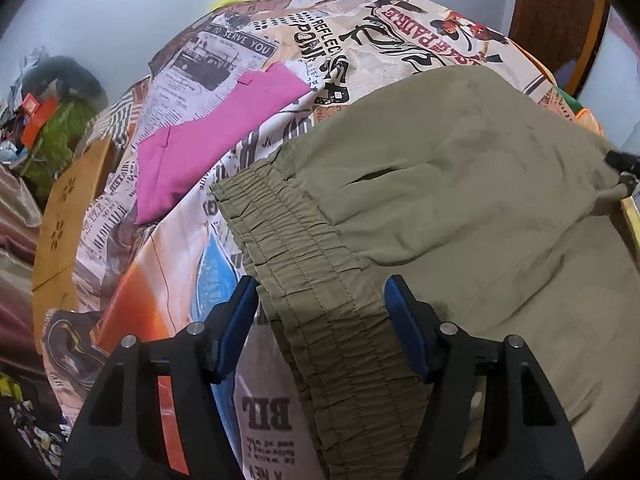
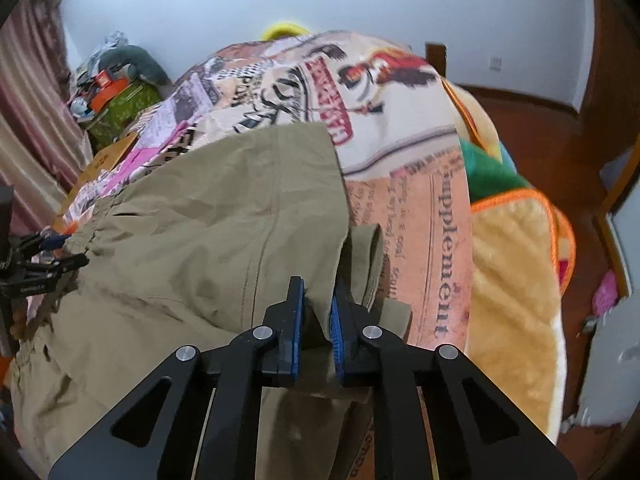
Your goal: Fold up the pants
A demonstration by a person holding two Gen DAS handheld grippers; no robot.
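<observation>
Left wrist view: one pants point(image 1: 460, 208) | one pink cloth point(image 1: 208, 140) | left tool point(image 1: 320, 316) apart | right tool point(image 2: 318, 312) clamped on pants

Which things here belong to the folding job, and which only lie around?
For the job: olive-green elastic-waist pants; left claw, open around the waistband; right claw, shut on the pants.

Lying about: pink folded cloth; newspaper-print bedsheet; orange-edged yellow blanket.

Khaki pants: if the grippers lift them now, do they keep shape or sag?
Likely sag: the khaki pants look thin and creased. The elastic waistband probably bunches and stretches. They probably slide easily over the printed bedsheet.
</observation>
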